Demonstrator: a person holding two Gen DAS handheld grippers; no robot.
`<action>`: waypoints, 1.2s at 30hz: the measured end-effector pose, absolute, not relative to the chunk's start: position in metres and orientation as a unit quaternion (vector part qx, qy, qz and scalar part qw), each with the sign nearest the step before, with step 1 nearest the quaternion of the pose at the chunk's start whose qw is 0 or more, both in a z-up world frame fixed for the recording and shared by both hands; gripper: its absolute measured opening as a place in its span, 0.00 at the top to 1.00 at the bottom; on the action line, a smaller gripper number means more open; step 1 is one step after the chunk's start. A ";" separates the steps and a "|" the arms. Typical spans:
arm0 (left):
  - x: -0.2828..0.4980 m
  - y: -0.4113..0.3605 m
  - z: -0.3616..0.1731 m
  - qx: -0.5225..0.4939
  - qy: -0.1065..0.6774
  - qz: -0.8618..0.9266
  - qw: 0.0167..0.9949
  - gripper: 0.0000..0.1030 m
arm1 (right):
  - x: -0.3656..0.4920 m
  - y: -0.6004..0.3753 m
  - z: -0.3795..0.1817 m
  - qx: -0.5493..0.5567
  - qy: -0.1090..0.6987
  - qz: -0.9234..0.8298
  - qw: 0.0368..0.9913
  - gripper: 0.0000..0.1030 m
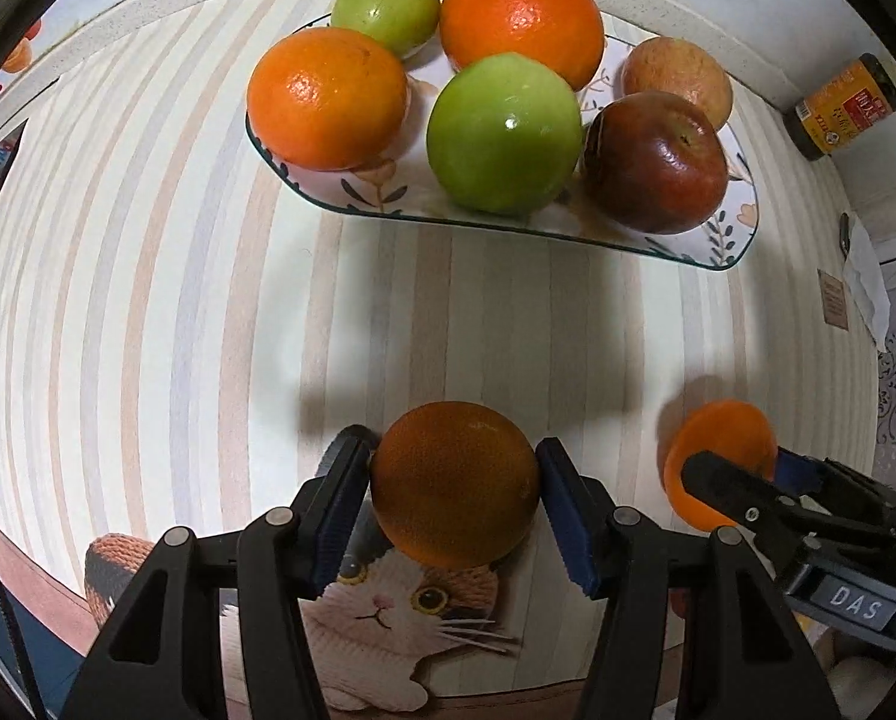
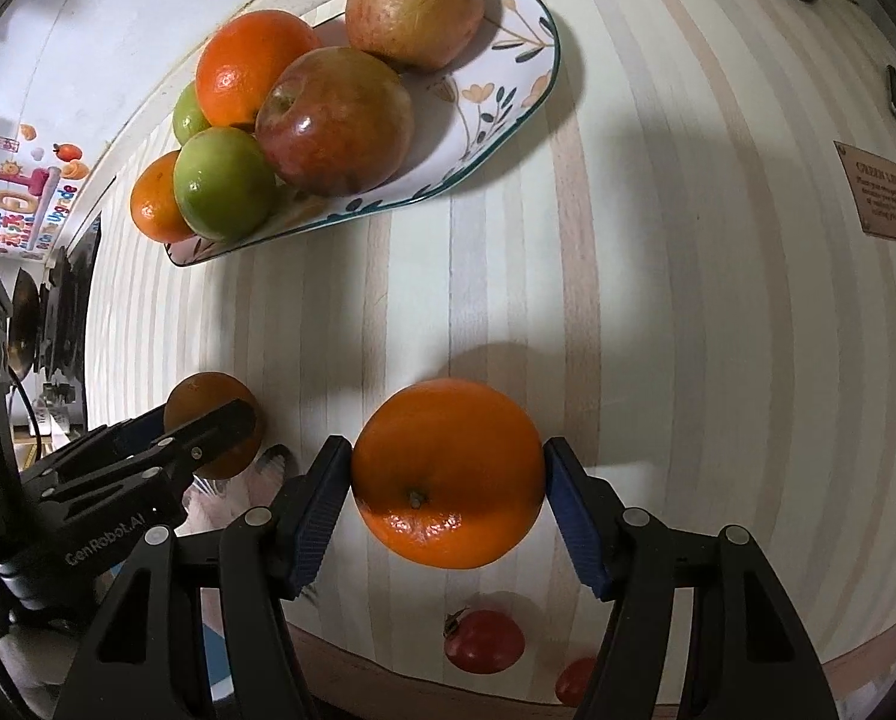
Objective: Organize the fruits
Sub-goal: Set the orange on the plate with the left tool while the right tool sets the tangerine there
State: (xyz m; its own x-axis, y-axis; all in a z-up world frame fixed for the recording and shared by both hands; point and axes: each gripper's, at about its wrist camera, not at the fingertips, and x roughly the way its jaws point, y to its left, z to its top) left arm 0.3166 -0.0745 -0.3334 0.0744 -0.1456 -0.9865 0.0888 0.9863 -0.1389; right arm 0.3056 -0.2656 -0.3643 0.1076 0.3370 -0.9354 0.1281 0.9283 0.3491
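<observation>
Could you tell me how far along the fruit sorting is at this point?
Done: six fruits sit on the plate. In hand: the left gripper and the right gripper each grip an orange above the mat. Left: placing both, plus two small red fruits by the mat's near edge.

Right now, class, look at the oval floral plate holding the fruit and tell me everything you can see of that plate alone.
The oval white plate with a dark green rim and painted orange flowers looks like glazed ceramic. It sits flat on the striped tablecloth, near the table's far edge. Six fruits rest on it: two oranges, two green apples and two reddish apples, crowded toward its left end in the right wrist view, leaving the other end bare. Neither gripper touches it; each holds its own orange short of the plate.
</observation>
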 end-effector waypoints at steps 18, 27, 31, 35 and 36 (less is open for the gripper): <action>0.449 -0.059 -0.234 -0.059 0.633 -0.118 0.763 0.47 | 0.368 -0.305 -0.297 0.244 0.586 0.053 0.771 0.35; 0.477 -0.066 -0.270 -0.066 0.668 -0.105 0.733 0.47 | 0.417 -0.327 -0.311 0.232 0.598 0.027 0.766 0.35; 0.477 -0.067 -0.282 -0.064 0.677 -0.100 0.726 0.47 | 0.425 -0.330 -0.321 0.231 0.605 0.021 0.761 0.35; 0.476 -0.067 -0.292 -0.064 0.683 -0.097 0.721 0.47 | 0.427 -0.330 -0.326 0.235 0.608 0.024 0.758 0.35; 0.476 -0.067 -0.292 -0.063 0.682 -0.096 0.722 0.46 | 0.427 -0.330 -0.328 0.238 0.608 0.025 0.757 0.35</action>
State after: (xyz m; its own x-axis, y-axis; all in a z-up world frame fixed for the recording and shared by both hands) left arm 0.4763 -0.0668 -0.2921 0.0505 -0.2257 -0.9729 0.0525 0.9734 -0.2231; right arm 0.4275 -0.3303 -0.3277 0.2596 0.3273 -0.9085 0.2521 0.8852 0.3910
